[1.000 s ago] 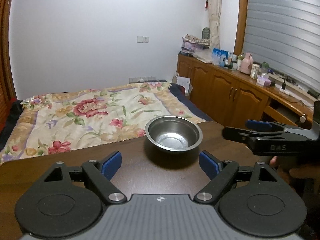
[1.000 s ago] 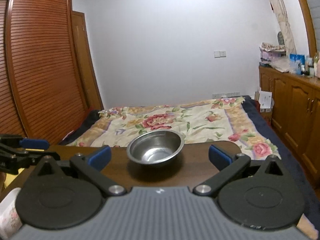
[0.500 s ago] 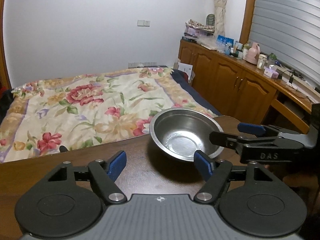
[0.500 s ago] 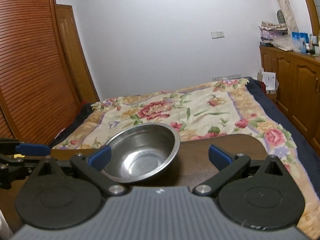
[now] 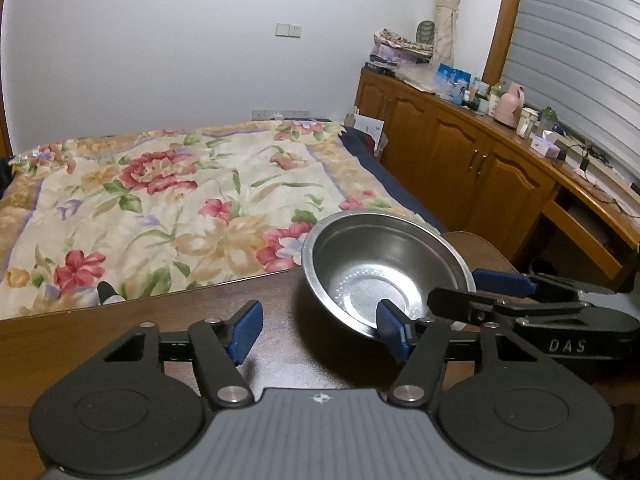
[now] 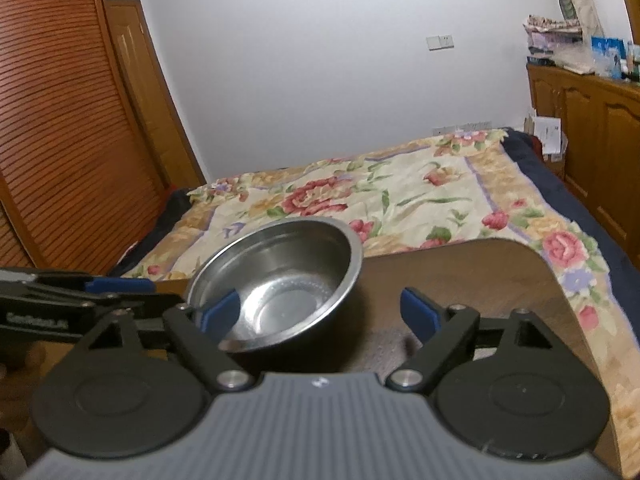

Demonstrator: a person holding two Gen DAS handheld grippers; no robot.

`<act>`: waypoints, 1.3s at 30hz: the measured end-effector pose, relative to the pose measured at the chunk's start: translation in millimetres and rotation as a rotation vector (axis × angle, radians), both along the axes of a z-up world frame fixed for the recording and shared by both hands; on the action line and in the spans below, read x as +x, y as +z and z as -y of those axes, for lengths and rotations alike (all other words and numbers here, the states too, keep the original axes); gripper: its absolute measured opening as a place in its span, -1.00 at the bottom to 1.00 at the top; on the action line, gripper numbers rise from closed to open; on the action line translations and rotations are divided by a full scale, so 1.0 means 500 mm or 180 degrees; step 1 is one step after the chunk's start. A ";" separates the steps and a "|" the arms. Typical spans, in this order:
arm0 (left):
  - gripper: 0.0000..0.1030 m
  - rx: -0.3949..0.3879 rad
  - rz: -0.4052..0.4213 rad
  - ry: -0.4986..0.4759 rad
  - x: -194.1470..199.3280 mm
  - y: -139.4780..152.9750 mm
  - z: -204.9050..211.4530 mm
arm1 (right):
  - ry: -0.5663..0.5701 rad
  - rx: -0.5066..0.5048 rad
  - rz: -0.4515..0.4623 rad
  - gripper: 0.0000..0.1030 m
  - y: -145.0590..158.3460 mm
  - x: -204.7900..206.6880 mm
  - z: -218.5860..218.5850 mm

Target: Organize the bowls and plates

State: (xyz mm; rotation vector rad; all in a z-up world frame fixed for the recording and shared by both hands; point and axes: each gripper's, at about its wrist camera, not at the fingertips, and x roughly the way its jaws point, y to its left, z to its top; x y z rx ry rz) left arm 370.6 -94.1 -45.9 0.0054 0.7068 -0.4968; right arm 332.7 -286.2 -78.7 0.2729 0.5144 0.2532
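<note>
**Both tongs close in on the steel bowl**

Since a second ago my tongs have come up to the bowl (image 5: pixel 386 276). My left tongs (image 5: pixel 320 332) and right tongs (image 6: pixel 320 312) gape wide, each with one blue pad dipped inside its rim. It sits on the brown table (image 5: pixel 120 332), the flowered bed (image 5: pixel 160 208) beyond

The near rim of the bowl (image 5: pixel 384 280) is hidden behind the right pad of the left tongs (image 5: pixel 320 330) and behind the right tongs (image 5: pixel 480 294) entering from the side. In the right wrist view, the left pad of the right tongs (image 6: pixel 318 312) covers part of the bowl's (image 6: pixel 288 280) inner wall. The lettering on the left tongs (image 6: pixel 72 300) there is blurred and unreadable. The small items on the cabinet (image 5: pixel 460 148) are too small to identify. The table (image 6: pixel 460 276) is cut off behind the tongs' body.
</note>
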 end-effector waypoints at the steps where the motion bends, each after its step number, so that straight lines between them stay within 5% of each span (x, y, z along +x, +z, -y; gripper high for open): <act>1: 0.20 -0.0004 -0.0004 -0.0001 0.003 -0.001 0.001 | 0.0009 0.0008 -0.0006 0.65 -0.001 0.003 0.000; 14: 0.07 0.0007 -0.0015 -0.0003 0.012 -0.005 0.007 | 0.0101 0.0091 -0.0061 0.52 -0.004 0.007 -0.004; 23: 0.00 0.0018 -0.0025 -0.0023 0.014 -0.018 0.014 | 0.0149 0.0135 -0.0067 0.28 -0.005 0.006 -0.004; 29: -0.15 0.0053 -0.0039 -0.0038 0.015 -0.025 0.019 | 0.0191 0.0122 -0.0083 0.12 -0.007 0.006 -0.007; 33: -0.43 0.0065 -0.0058 -0.0034 0.012 -0.027 0.013 | 0.0199 0.0148 -0.0093 -0.03 -0.008 0.006 -0.004; 39: -0.46 0.0118 -0.0051 -0.0022 0.004 -0.023 0.013 | 0.0241 0.0167 -0.0107 -0.30 -0.010 0.007 -0.007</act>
